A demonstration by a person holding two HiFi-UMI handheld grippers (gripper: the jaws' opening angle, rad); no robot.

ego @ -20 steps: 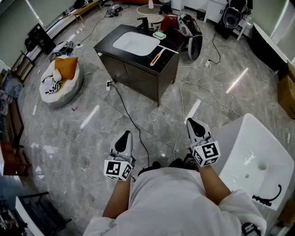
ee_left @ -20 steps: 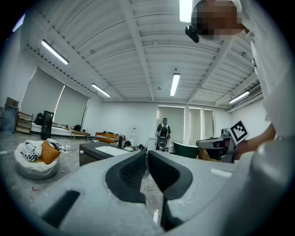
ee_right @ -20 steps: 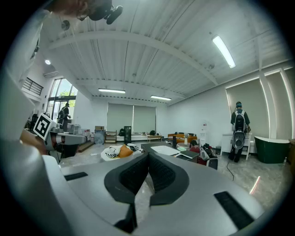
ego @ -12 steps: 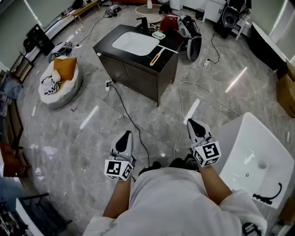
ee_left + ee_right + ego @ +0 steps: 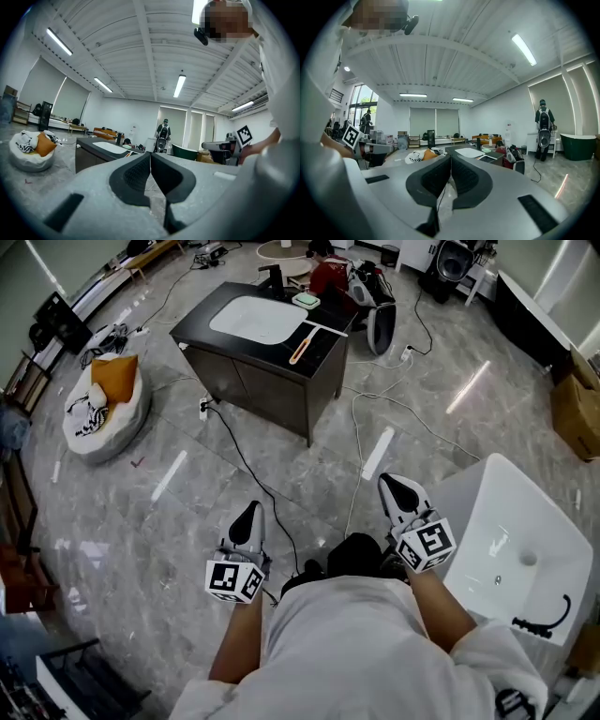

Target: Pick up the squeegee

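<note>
Orange-handled squeegee (image 5: 298, 345) lies on the black worktop (image 5: 324, 351), far ahead of left hand-held gripper (image 5: 248, 517) and right hand-held gripper (image 5: 400, 490), both closed, empty. Approach first; open jaws near handle.

We have a black cabinet (image 5: 281, 381) standing far off in the middle of the grey marble floor (image 5: 141, 512), with a white oval basin (image 5: 251, 320) sunk in its top and a small pale green block (image 5: 307, 300) at its far edge. Left of it sits a round white cushion bed (image 5: 80, 432) holding an orange pillow (image 5: 114, 378). A black cable (image 5: 251, 472) runs from the cabinet toward us, and a white cable (image 5: 357, 465) trails just to its right. Near right, we see a white ceramic washbasin (image 5: 487, 512) with a black curved hose (image 5: 542, 622) on it. A brown cardboard box (image 5: 574, 404) sits far right. In the right gripper view, a person wearing a backpack (image 5: 543, 124) stands beside a dark green bathtub (image 5: 579, 140).
</note>
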